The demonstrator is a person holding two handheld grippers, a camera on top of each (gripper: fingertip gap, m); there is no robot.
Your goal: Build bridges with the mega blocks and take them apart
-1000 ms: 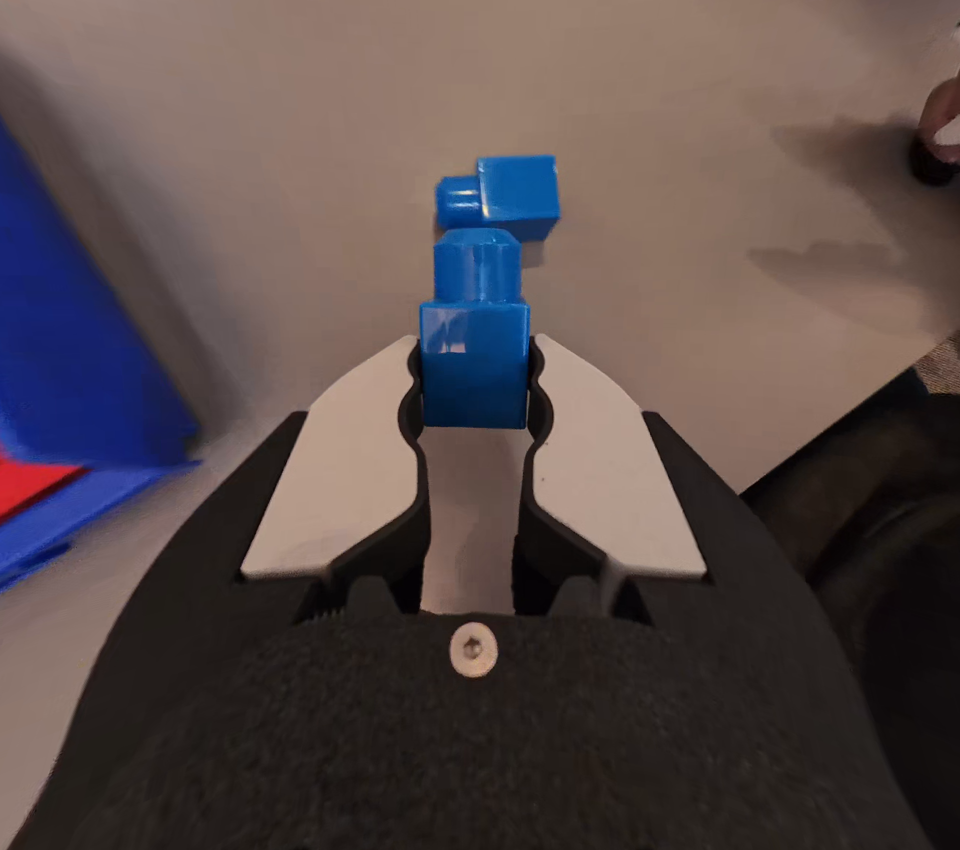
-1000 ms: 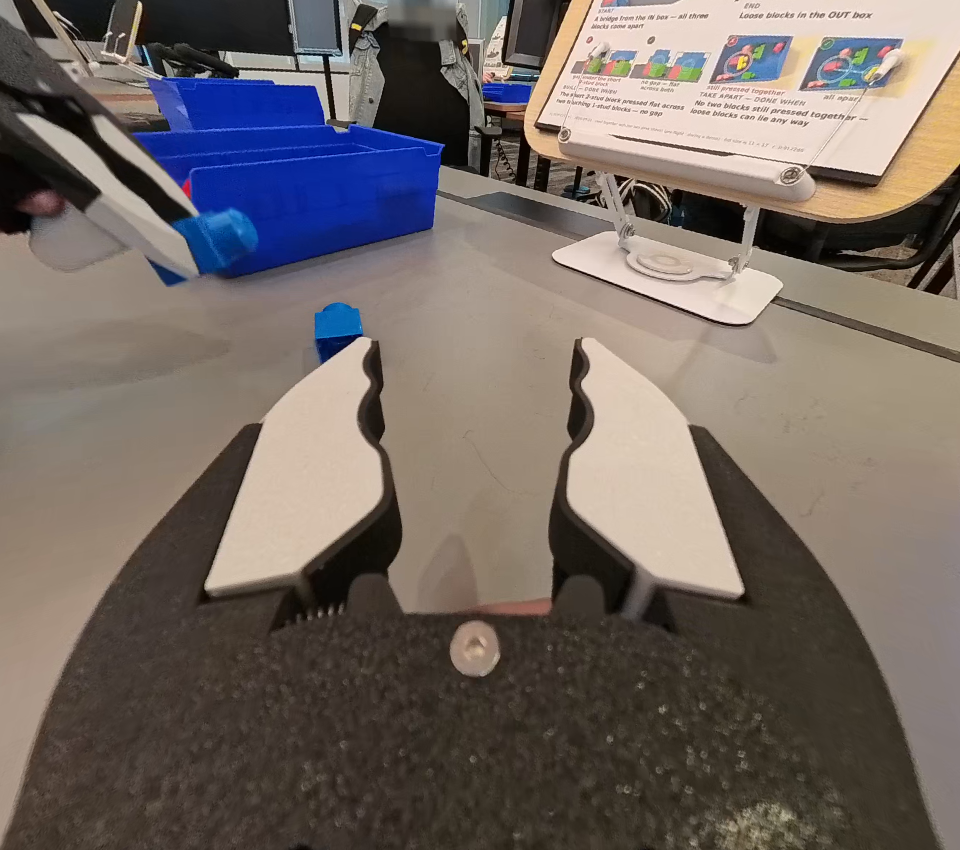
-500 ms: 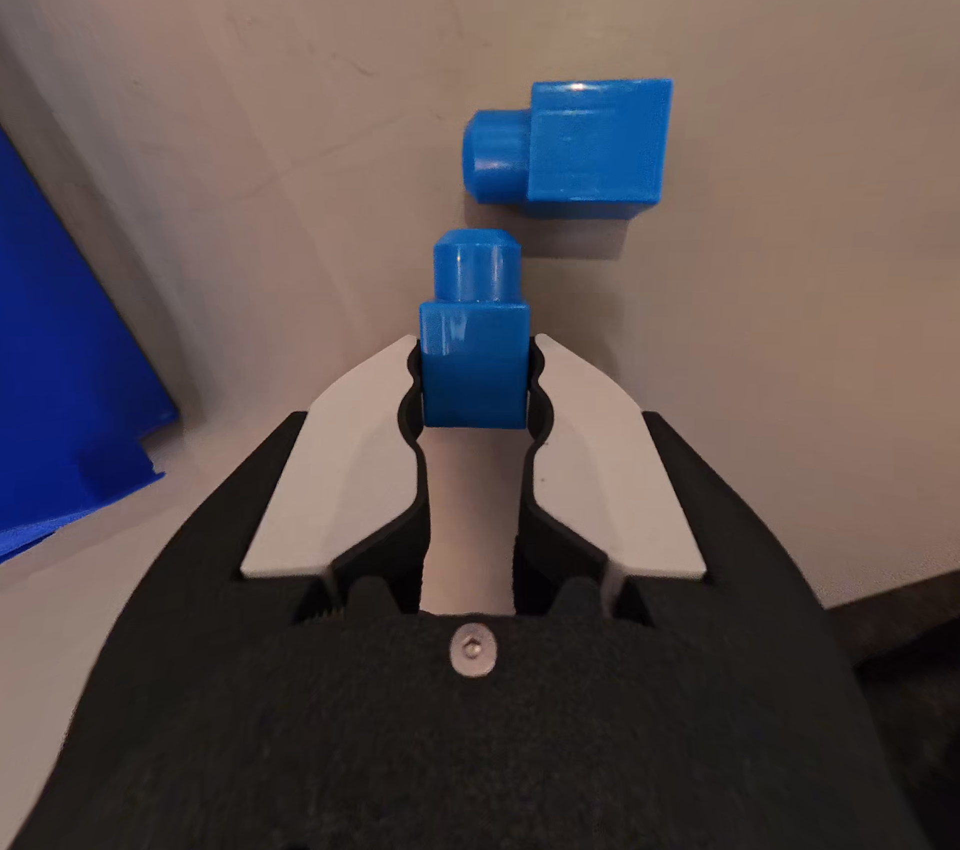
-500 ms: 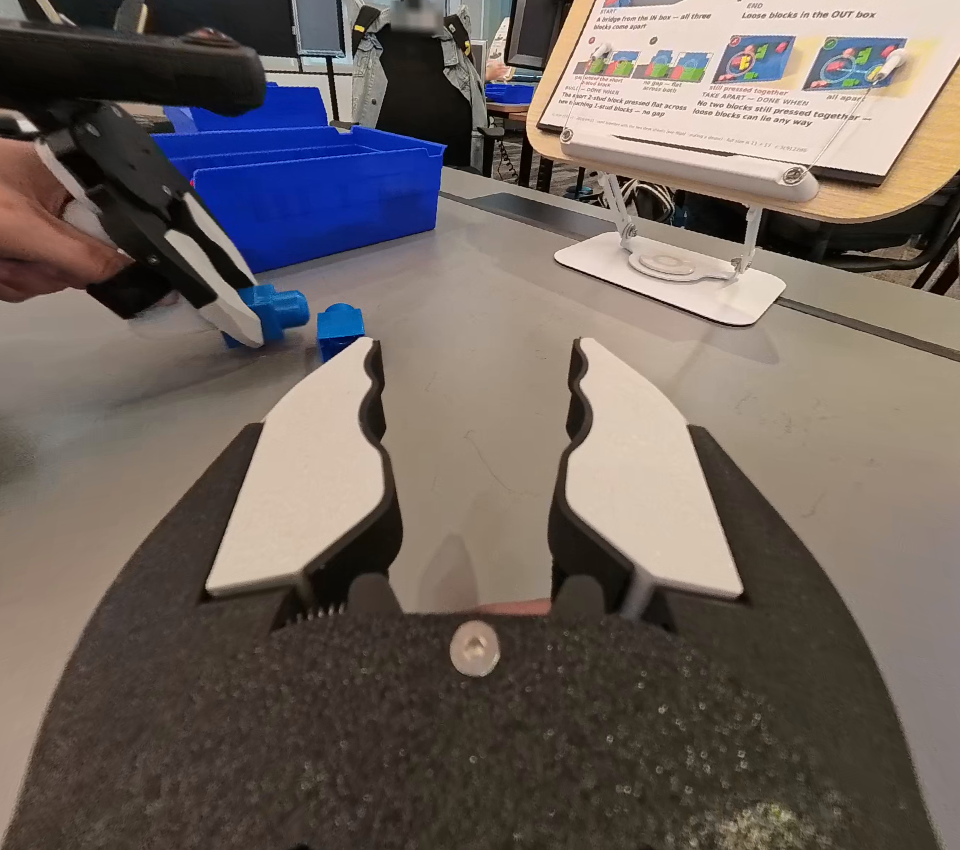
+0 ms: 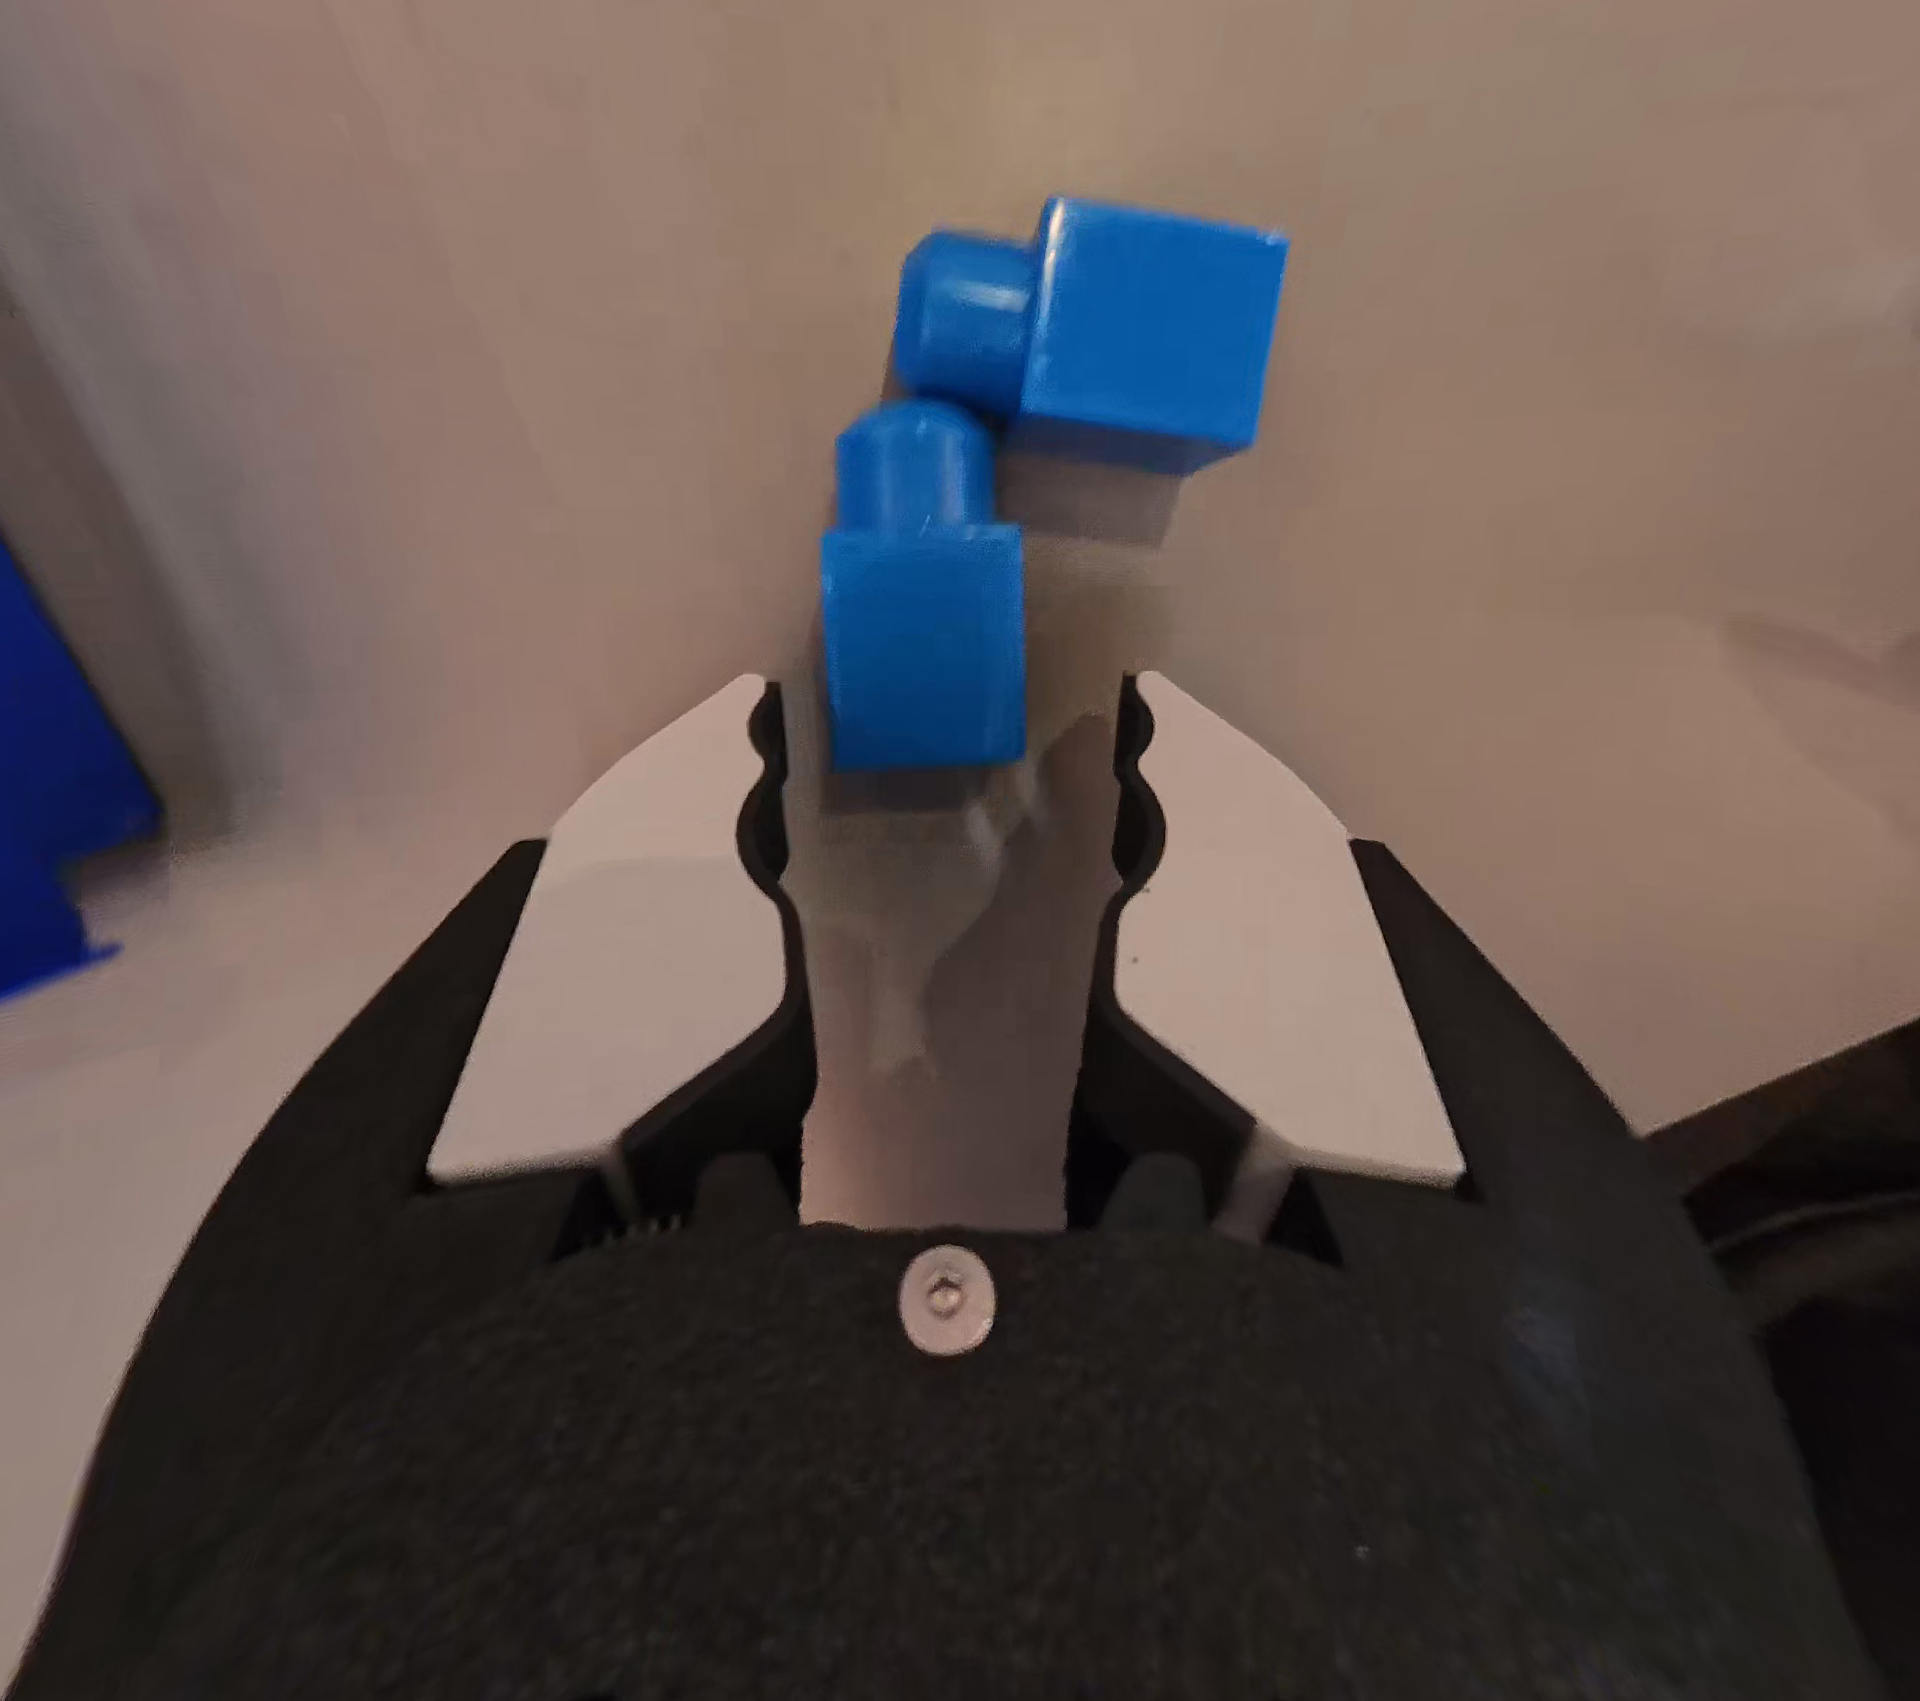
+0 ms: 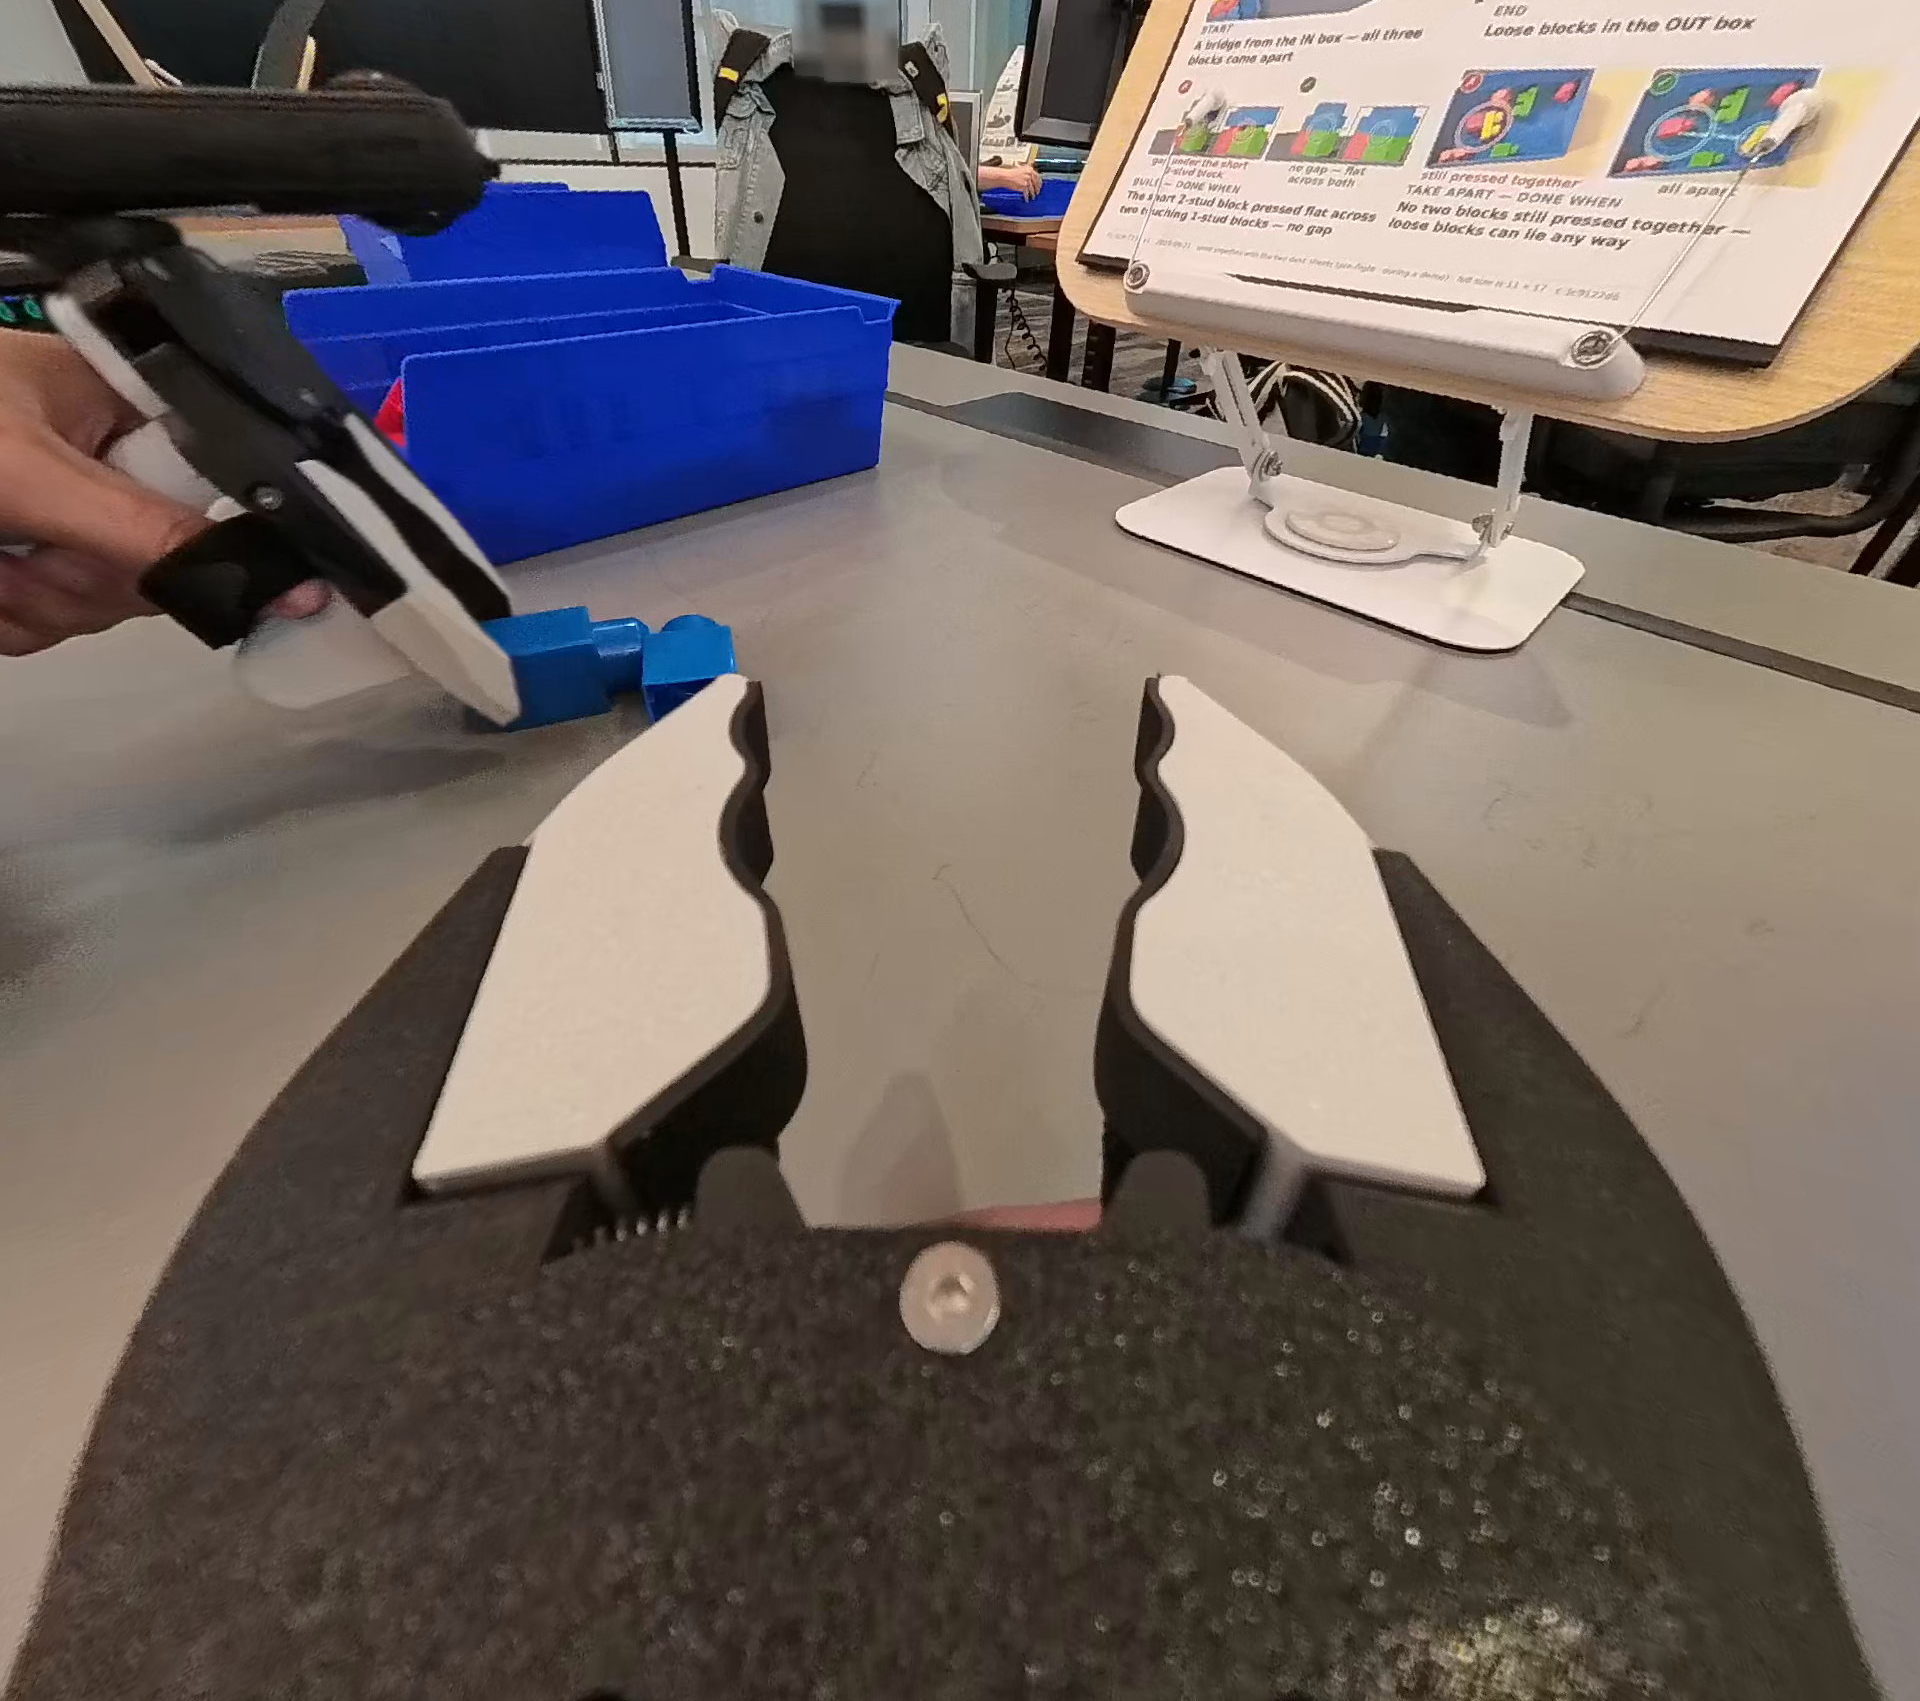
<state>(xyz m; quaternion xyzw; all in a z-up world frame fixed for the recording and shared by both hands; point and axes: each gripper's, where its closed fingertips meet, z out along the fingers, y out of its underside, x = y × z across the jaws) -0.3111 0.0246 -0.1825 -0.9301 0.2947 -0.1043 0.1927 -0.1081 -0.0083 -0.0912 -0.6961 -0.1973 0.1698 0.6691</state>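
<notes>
Two blue one-stud blocks are seen lying on their sides on the grey surface [image 6: 1039, 612]: the nearer block [image 5: 925, 649] just ahead of the left gripper [image 5: 945, 706], the farther block [image 5: 1143, 337] beyond it, studs touching or nearly so. The left gripper is spread open with nothing held; the right gripper [image 6: 945, 695] is likewise open and empty. No bridge is assembled; standing both blocks upright and bridging them with a longer block, perhaps from the blue bin [image 6: 644, 425] behind the blocks, is judged left.
</notes>
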